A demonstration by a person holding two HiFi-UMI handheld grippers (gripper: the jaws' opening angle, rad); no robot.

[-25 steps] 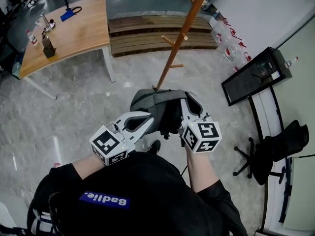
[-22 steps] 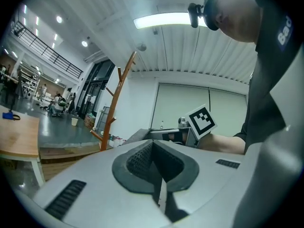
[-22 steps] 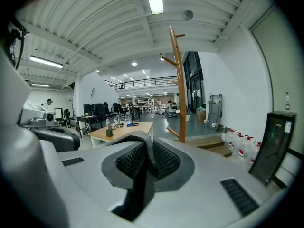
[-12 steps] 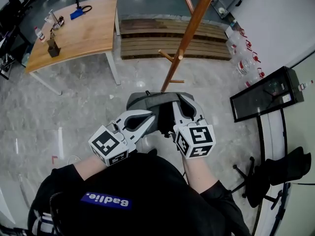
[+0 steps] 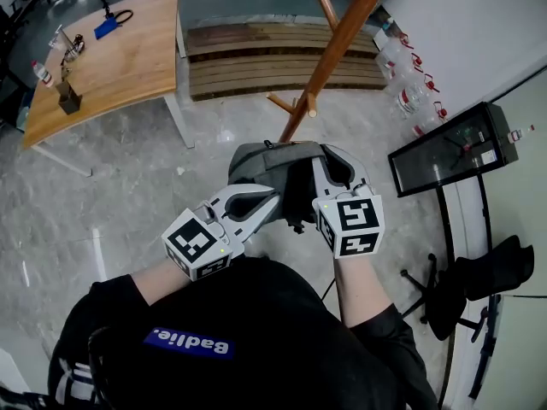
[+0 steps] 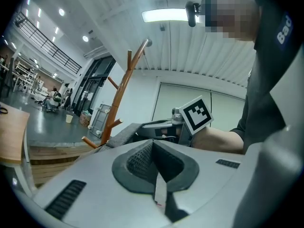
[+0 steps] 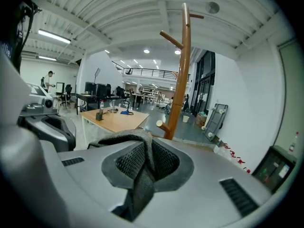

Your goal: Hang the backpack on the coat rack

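The grey backpack (image 5: 272,167) hangs above the floor between my two grippers, just in front of the wooden coat rack (image 5: 329,54). My left gripper (image 5: 273,202) is shut on a thin strap at the pack's near left side; that strip shows pinched between its pads (image 6: 156,184). My right gripper (image 5: 329,167) is shut on a grey woven strap (image 7: 142,175) at the pack's right side. The rack's pole (image 7: 184,70) with its angled pegs rises straight ahead in the right gripper view. In the left gripper view the rack (image 6: 121,96) stands to the left, beyond the pack (image 6: 126,133).
A wooden table (image 5: 111,54) with small items stands at the far left. Wooden pallets (image 5: 282,54) lie behind the rack. Bottles with red caps (image 5: 410,84) line the right wall. A black screen (image 5: 444,148) and an office chair (image 5: 479,272) are at the right.
Both grippers have carried the backpack forward, closer to the coat rack's base. Their hold on the straps is unchanged, and the right gripper has rolled a little.
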